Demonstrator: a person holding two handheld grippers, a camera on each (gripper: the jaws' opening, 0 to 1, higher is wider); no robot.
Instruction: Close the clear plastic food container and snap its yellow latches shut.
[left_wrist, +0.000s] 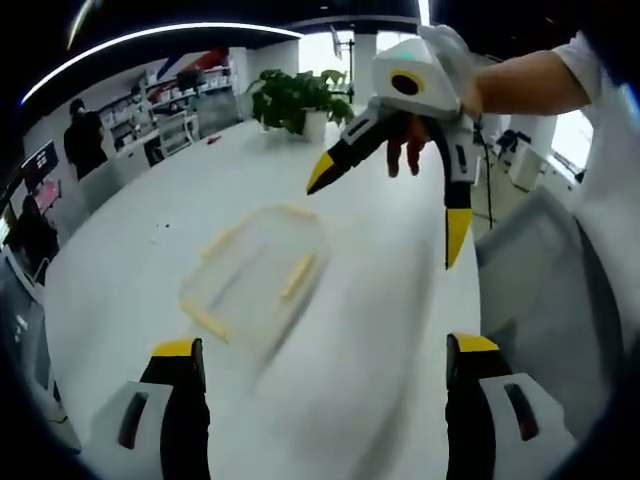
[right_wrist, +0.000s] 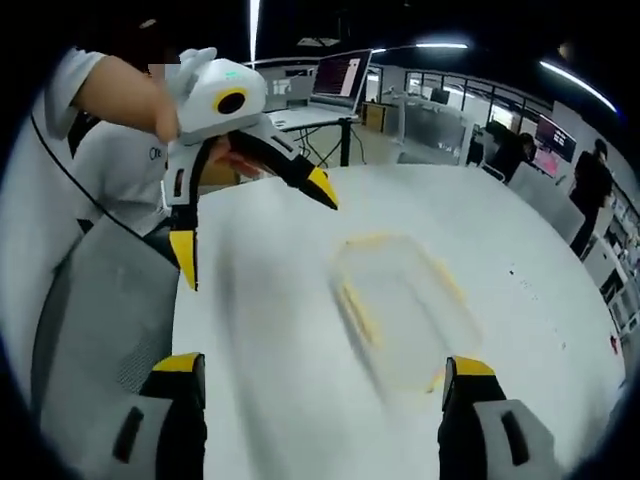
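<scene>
Both grippers hover spread wide and empty, left gripper (right_wrist: 255, 215) and right gripper (left_wrist: 385, 210) above the white table (left_wrist: 380, 330), where the clear yellow-latched container (left_wrist: 255, 280) lies blurred: approach underway, next descend onto its latches.

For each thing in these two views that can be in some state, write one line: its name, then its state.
Left gripper: open, holding nothing.
Right gripper: open, holding nothing.
Clear plastic container: lying flat on the white table, untouched; too blurred to tell whether the lid is seated.
Yellow latches: too blurred to tell whether snapped shut.
Laptop: open, screen lit.
</scene>
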